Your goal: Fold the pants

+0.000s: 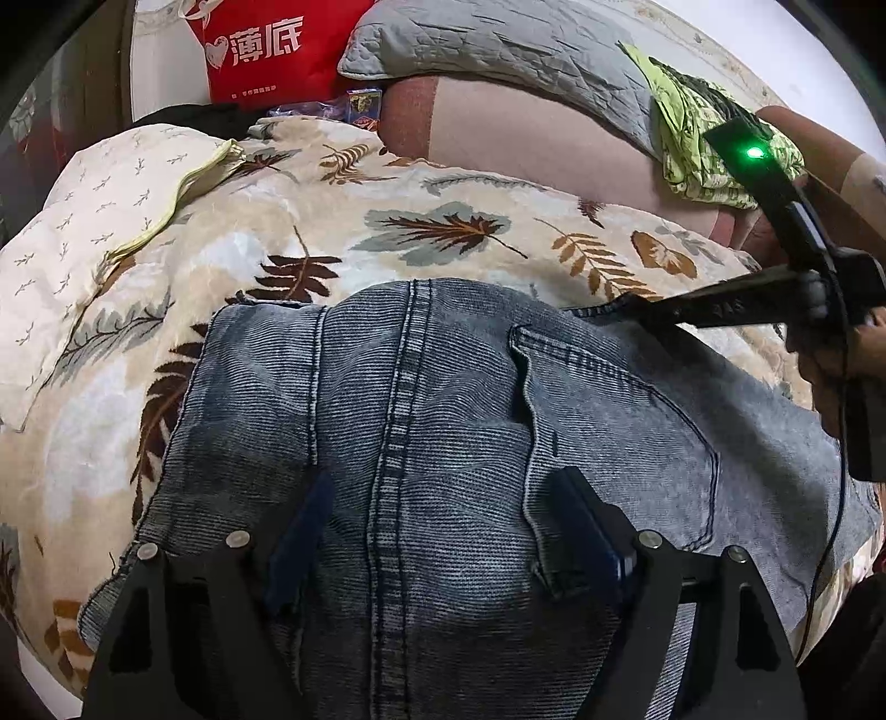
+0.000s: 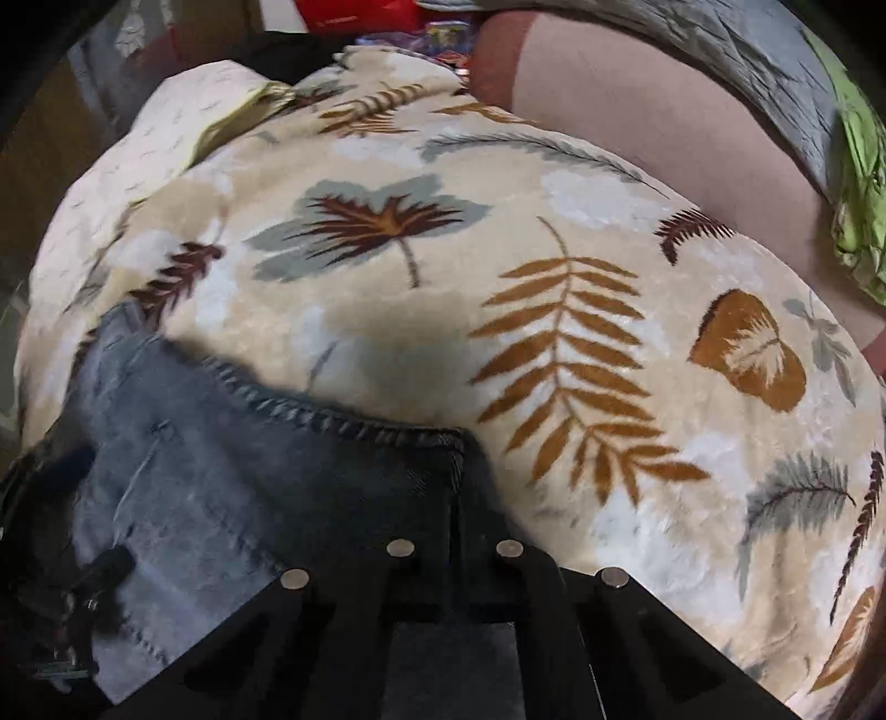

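Grey-blue jeans point(image 1: 443, 421) lie on a leaf-patterned blanket point(image 1: 443, 221), seat side up with a back pocket showing. My left gripper point(image 1: 448, 509) is open just above the jeans, its blue-padded fingers point(image 1: 587, 515) spread either side of the centre seam. My right gripper point(image 1: 620, 303) reaches in from the right and is shut on the jeans' far hem edge. In the right wrist view the right gripper point(image 2: 457, 487) is closed with the stitched denim edge point(image 2: 354, 426) pinched between its fingers, over the blanket point(image 2: 554, 288).
A cream pillow point(image 1: 94, 221) lies at the left. A grey quilt point(image 1: 498, 44), a green garment point(image 1: 703, 138) and a pink sheet point(image 1: 526, 144) are at the back. A red bag point(image 1: 266, 50) stands behind. A person's arm point(image 1: 853, 177) holds the right gripper.
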Demonstrator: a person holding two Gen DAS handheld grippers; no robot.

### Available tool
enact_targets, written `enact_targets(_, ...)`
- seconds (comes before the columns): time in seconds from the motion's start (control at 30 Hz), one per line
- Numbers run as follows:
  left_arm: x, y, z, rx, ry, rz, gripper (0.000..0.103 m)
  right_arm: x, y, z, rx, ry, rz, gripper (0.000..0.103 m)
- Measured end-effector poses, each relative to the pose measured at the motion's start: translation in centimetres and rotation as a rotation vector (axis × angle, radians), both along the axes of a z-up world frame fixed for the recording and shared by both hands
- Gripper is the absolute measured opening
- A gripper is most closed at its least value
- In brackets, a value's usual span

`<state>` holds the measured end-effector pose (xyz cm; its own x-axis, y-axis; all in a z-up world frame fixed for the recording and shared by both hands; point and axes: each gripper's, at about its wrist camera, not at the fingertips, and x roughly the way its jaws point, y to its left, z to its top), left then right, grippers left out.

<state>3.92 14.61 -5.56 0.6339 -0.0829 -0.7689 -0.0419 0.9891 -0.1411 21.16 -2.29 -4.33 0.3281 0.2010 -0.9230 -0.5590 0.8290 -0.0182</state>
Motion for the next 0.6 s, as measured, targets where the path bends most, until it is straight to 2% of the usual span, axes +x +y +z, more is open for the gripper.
enact_targets(0.1, 0.0, -0.2, 0.0, 0.004, -0.002, 0.0, 0.083, 0.5, 0.2, -0.7, -0.021, -0.027, -0.013, 0.001)
enact_targets(0.2, -0.1, -0.3, -0.1, 0.013, -0.005, -0.003, 0.083, 0.9, 0.0, -1.6, 0.014, -0.025, -0.046, 0.003)
enact_targets(0.33, -0.3, -0.5, -0.1, 0.03, -0.011, -0.006, 0.084, -0.6, -2.6, 0.9, 0.092, -0.099, -0.15, 0.009)
enact_targets(0.37, -0.3, -0.6, -0.1, 0.033, -0.012, -0.004, 0.084, -1.3, -3.2, 1.7, 0.107, -0.121, -0.171, 0.015)
enact_targets(0.43, -0.3, -0.6, -0.1, 0.038, -0.014, -0.003, 0.084, -3.3, -5.0, 3.3, 0.165, -0.149, -0.213, 0.033)
enact_targets(0.47, -0.3, -0.7, -0.1, 0.042, -0.015, -0.001, 0.085, -4.7, -6.2, 4.0, 0.202, -0.146, -0.234, 0.05)
enact_targets(0.5, -0.3, -0.7, -0.1, 0.043, -0.016, 0.001, 0.085, -5.7, -7.2, 4.2, 0.228, -0.137, -0.247, 0.06)
enact_targets(0.6, -0.4, -0.8, -0.1, 0.051, -0.022, 0.003, 0.085, -9.1, -10.8, 4.5, 0.28, -0.101, -0.27, 0.06)
